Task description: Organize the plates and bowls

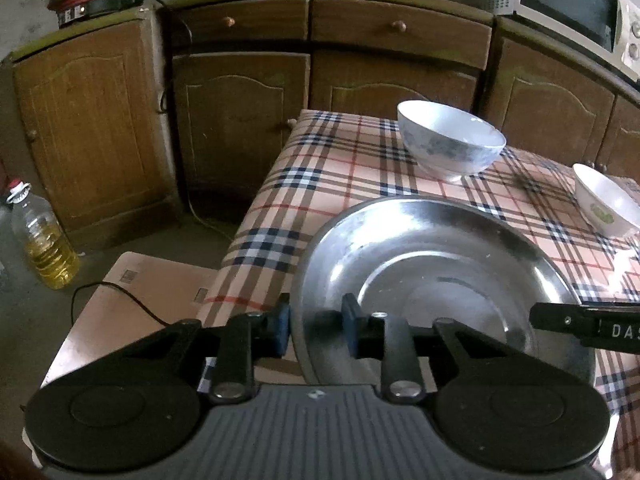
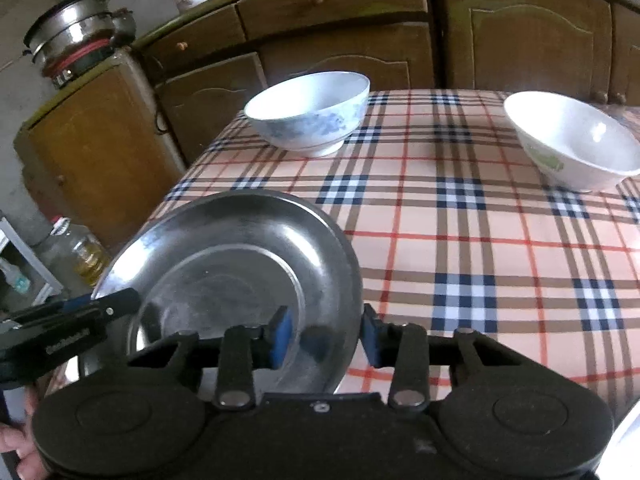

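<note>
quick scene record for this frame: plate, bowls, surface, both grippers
plate: steel plate at the table's near left corner
bowl 1: blue-patterned white bowl, upright, far side
bowl 2: green-patterned white bowl, upright, to the right
surface: plaid tablecloth
left gripper: fingers either side of the plate's left rim, shut on it
right gripper: fingers astride the plate's right rim, contact unclear

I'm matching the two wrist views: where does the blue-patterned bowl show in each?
Left wrist view: blue-patterned bowl right of centre, upper half, beyond the steel plate.
Right wrist view: blue-patterned bowl left of centre, upper half, at the table's far left corner.
Shared landmark: the steel plate, nearer the camera than the bowl in both.
</note>
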`<state>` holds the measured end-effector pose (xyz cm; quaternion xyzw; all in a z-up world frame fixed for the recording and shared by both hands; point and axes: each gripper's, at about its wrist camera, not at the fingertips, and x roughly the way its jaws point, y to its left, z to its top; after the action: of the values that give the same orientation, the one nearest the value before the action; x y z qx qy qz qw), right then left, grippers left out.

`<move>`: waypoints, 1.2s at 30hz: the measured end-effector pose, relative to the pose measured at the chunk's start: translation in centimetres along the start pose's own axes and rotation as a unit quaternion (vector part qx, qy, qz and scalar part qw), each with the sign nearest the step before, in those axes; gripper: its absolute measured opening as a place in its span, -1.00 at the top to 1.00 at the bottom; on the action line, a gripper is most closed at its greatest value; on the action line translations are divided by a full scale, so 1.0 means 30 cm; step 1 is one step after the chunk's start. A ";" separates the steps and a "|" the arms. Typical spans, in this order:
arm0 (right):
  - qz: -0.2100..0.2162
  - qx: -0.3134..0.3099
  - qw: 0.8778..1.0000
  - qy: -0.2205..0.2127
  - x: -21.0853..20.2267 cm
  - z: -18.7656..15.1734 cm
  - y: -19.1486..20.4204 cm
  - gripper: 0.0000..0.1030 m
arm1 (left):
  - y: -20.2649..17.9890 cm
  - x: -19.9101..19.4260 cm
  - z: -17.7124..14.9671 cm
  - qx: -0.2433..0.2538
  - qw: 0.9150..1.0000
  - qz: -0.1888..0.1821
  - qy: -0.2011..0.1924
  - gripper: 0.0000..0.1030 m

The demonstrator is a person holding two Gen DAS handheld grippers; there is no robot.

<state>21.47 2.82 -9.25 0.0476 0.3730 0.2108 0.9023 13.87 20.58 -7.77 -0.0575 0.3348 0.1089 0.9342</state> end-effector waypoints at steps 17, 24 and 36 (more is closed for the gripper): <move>0.008 -0.018 0.999 -0.025 -0.183 0.004 0.039 0.55 | 0.001 -0.173 0.018 -0.016 1.000 0.016 -0.019 0.55; 0.009 -0.028 0.999 -0.038 -0.330 -0.011 0.049 0.55 | -0.027 -0.295 -0.008 -0.016 1.000 0.020 -0.017 0.54; 0.023 -0.030 0.997 -0.063 -0.529 -0.059 0.034 0.55 | -0.089 -0.470 -0.013 -0.002 0.999 0.036 -0.028 0.53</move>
<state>9.83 -2.99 0.09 0.0424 0.3078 0.2393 0.9199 3.66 15.58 1.03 -0.0447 0.3105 0.1446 0.9385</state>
